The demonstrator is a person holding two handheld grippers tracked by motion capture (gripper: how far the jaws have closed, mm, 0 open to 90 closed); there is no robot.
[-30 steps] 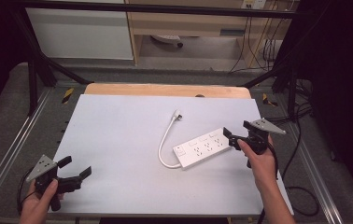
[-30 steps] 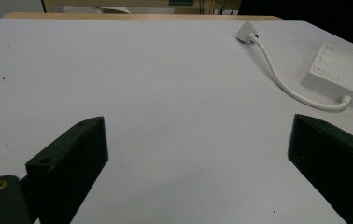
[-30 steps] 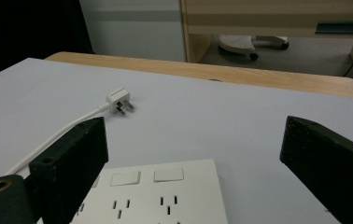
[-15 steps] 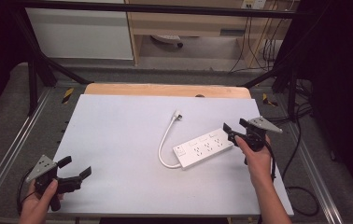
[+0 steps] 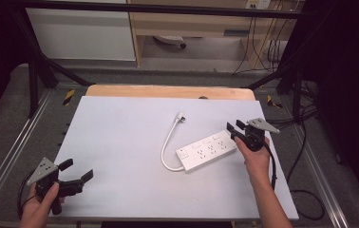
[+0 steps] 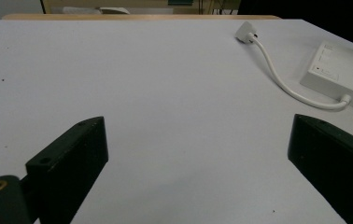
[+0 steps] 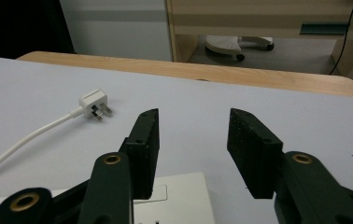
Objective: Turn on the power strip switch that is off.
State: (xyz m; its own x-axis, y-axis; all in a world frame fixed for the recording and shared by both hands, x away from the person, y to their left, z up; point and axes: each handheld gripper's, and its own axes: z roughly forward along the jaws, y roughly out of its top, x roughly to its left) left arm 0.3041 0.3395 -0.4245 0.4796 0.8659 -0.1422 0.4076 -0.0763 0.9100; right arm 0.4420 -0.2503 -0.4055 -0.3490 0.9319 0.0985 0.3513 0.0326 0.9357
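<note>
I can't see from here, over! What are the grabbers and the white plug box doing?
Left gripper open, idle. Right gripper closing over power strip end, not gripping. Nothing in the way.

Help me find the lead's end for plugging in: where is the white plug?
In the high view the white plug lies on the white table, right of centre, beyond the white power strip.

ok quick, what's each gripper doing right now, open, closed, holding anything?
Left gripper: open, empty.
Right gripper: open, jaws just closing, over the white plastic power strip's end, gripping nothing.
</note>
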